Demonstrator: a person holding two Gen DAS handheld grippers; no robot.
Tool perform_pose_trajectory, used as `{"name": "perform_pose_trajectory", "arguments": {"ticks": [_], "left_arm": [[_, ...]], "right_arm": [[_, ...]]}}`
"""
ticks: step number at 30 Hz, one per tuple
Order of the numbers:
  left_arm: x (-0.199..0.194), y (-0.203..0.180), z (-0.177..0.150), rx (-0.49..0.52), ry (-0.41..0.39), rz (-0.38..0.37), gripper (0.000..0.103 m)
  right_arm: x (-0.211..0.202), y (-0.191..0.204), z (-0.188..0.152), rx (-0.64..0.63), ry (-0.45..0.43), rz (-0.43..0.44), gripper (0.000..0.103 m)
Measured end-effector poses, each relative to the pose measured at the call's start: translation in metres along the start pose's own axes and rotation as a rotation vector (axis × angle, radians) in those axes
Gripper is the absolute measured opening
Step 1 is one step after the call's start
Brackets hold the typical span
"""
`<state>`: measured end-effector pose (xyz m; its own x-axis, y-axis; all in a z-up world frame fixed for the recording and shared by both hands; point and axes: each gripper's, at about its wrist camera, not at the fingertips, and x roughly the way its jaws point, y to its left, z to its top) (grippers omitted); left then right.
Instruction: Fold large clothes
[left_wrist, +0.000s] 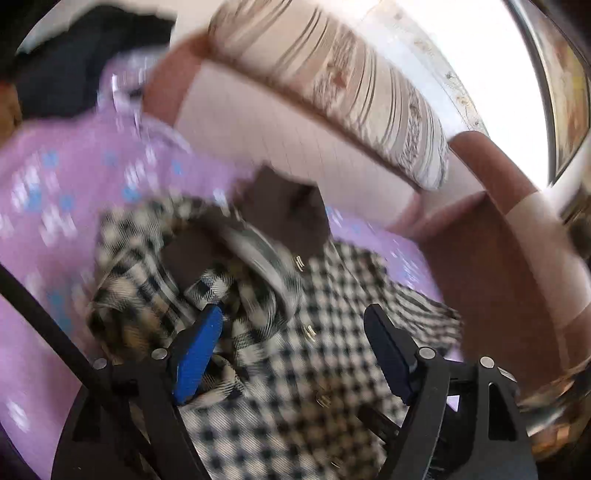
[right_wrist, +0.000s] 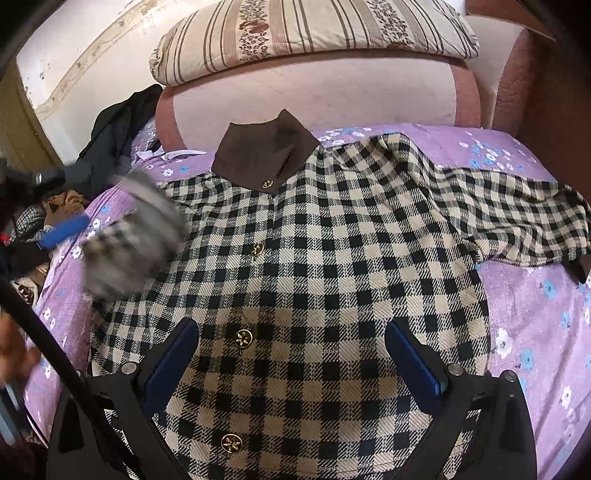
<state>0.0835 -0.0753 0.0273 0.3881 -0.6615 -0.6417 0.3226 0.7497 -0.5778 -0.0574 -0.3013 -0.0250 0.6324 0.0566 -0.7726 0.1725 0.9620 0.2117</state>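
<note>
A black-and-cream checked coat (right_wrist: 317, 258) with a brown collar (right_wrist: 266, 155) and gold buttons lies front-up on the purple flowered bedspread (right_wrist: 524, 306). Its right sleeve (right_wrist: 509, 210) is spread out to the right. The left sleeve (right_wrist: 136, 240) is a blur, bunched over the coat's left side. My right gripper (right_wrist: 291, 354) hovers open over the button row, with nothing between its fingers. My left gripper (left_wrist: 295, 332) is open too; the crumpled sleeve (left_wrist: 177, 280) lies against its blue left pad (left_wrist: 199, 347) but is not pinched. That pad (right_wrist: 62, 229) also shows in the right wrist view.
A striped pillow (right_wrist: 314, 33) rests on the pink padded headboard (right_wrist: 314, 99) behind the coat. Dark clothes (right_wrist: 110, 133) and other garments are heaped at the bed's left edge. A black cable (right_wrist: 48, 332) crosses the left of the view.
</note>
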Motion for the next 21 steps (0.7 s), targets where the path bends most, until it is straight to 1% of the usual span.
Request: {"name": "perform_pose_trajectory", "arguments": {"ticks": [1,2,4,5,6,8,9,10,12,14,15,16,17,20,21], "left_arm": [[-0.003,0.002,-0.002,-0.018,0.015,0.002,0.078],[-0.007,0.007,-0.002,-0.028,0.019,0.024,0.079],[-0.026,0.014,-0.004,-0.011,-0.005,0.131,0.079],[-0.037,0.018,-0.006,0.005,-0.024,0.201,0.08],[-0.045,0.025,-0.009,0.01,-0.033,0.246,0.08],[-0.056,0.041,-0.015,0.022,-0.047,0.385,0.081],[-0.057,0.05,-0.02,0.022,-0.045,0.425,0.081],[-0.055,0.057,-0.024,0.023,-0.04,0.485,0.081],[-0.04,0.073,-0.026,0.028,-0.006,0.576,0.081],[-0.03,0.087,-0.027,0.035,0.03,0.617,0.081],[-0.026,0.091,-0.026,0.043,0.04,0.633,0.081],[-0.015,0.093,-0.028,0.063,0.054,0.669,0.081],[-0.011,0.095,-0.028,0.08,0.066,0.699,0.081],[0.0,0.097,-0.032,0.126,0.069,0.769,0.081],[0.003,0.099,-0.033,0.132,0.069,0.788,0.081]], "right_arm": [[-0.001,-0.001,-0.001,0.001,0.0,0.002,0.102],[-0.001,-0.001,-0.001,-0.001,-0.001,0.003,0.102],[-0.001,0.001,-0.001,-0.011,0.0,0.004,0.102],[-0.001,0.003,-0.001,-0.016,0.0,0.006,0.102],[0.0,0.006,-0.001,-0.018,0.003,0.012,0.102],[0.005,0.012,0.001,-0.014,0.02,0.055,0.102],[0.007,0.014,0.004,-0.011,0.027,0.067,0.102],[0.01,0.017,0.008,-0.006,0.03,0.077,0.102],[0.013,0.024,0.019,0.016,0.033,0.096,0.102],[0.019,0.033,0.033,0.053,0.034,0.144,0.102],[0.023,0.039,0.039,0.06,0.04,0.167,0.1],[0.033,0.052,0.051,0.057,0.059,0.197,0.099],[0.043,0.065,0.06,0.043,0.074,0.207,0.098],[0.08,0.1,0.081,-0.013,0.105,0.185,0.092],[0.097,0.111,0.087,-0.024,0.122,0.163,0.087]]}}
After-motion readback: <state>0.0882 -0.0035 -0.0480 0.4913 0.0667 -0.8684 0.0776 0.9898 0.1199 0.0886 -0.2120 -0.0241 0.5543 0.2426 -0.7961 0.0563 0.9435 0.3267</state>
